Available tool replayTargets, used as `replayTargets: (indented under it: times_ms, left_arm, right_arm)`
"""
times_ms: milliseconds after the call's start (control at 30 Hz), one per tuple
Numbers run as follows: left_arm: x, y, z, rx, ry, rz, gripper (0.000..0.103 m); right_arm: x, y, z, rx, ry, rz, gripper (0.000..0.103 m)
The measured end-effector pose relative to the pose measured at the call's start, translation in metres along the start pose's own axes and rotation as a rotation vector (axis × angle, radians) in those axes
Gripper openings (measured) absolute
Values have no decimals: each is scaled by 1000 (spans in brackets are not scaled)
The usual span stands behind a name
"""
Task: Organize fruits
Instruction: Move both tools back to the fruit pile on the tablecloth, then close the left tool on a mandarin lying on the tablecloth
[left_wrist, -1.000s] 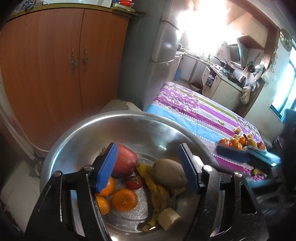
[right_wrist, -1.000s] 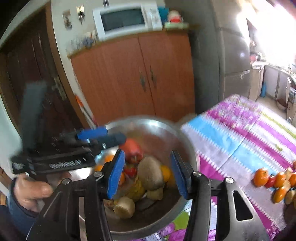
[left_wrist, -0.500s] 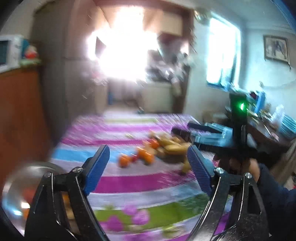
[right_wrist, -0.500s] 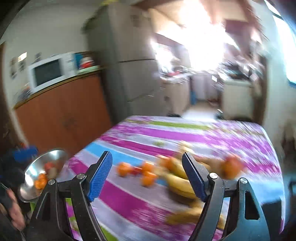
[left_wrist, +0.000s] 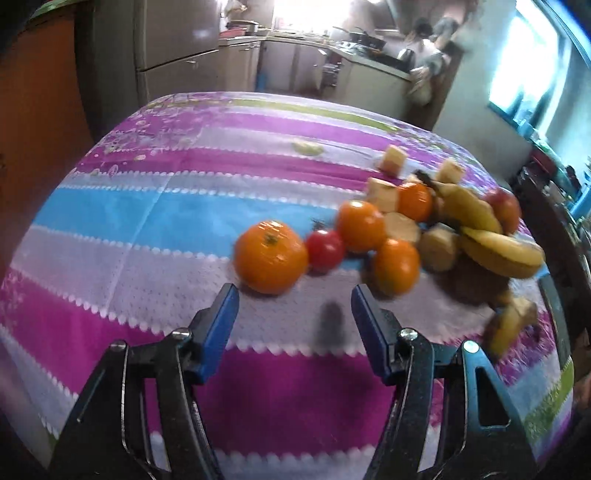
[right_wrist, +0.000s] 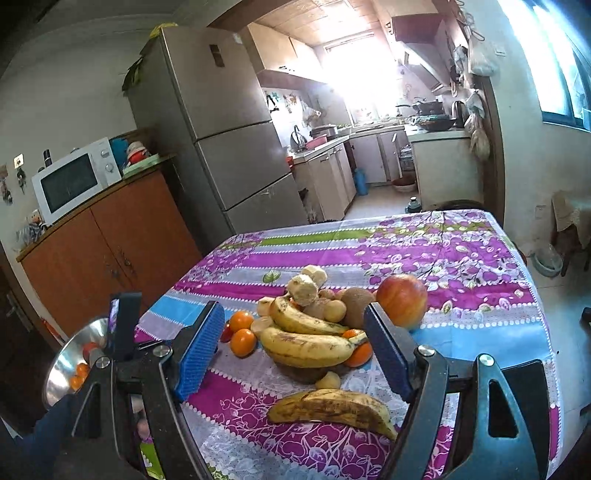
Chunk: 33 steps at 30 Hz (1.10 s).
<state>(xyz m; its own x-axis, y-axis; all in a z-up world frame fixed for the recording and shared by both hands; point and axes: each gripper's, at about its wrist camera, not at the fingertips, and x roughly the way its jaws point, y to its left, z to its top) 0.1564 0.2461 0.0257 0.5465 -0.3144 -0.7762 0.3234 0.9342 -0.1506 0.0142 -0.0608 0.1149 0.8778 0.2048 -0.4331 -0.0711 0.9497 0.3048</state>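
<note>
At far left in the right wrist view, a steel bowl sat off the table edge, a few oranges and something red visible inside; what supported it could not be told. The left gripper hovered low over the striped cloth, released, nothing between its blue pads, aimed at the near orange. A small tomato touched that orange on its right, with two more oranges close behind and pale cut pieces among them. Farther right lay the main heap: bananas stacked over kiwis and small brown fruit, and a red apple at the heap's far right. A lone spotted banana lay nearest the right gripper, which hung spread wide and empty above it. Fruit was thus mostly on the cloth, little of it in the bowl. Risks, as judged: closing on the near orange could nudge the tomato and send it rolling across the cloth; round fruit may slip from flat pads if caught off-centre. The left view was blurred, so the aim could be off. Pulling a banana from the heap could topple the loose pieces resting on it. The soft spotted banana would bruise under a hard squeeze.
</note>
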Motion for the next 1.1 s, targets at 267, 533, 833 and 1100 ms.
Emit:
replayTargets:
  times_ms: [267, 533, 833, 1100]
  left_arm:
    - [9, -3, 15, 9, -18, 0, 65]
    - [8, 6, 15, -18, -33, -28, 44]
    - [1, 20, 13, -72, -59, -53, 44]
    - [4, 33, 12, -129, -56, -73, 44]
  right_arm:
    - [13, 8, -10, -22, 43, 5, 80]
    - [11, -1, -2, -26, 70, -12, 80]
    - [94, 72, -38, -122, 290, 74, 58]
    - [164, 99, -50, -144, 375, -29, 58]
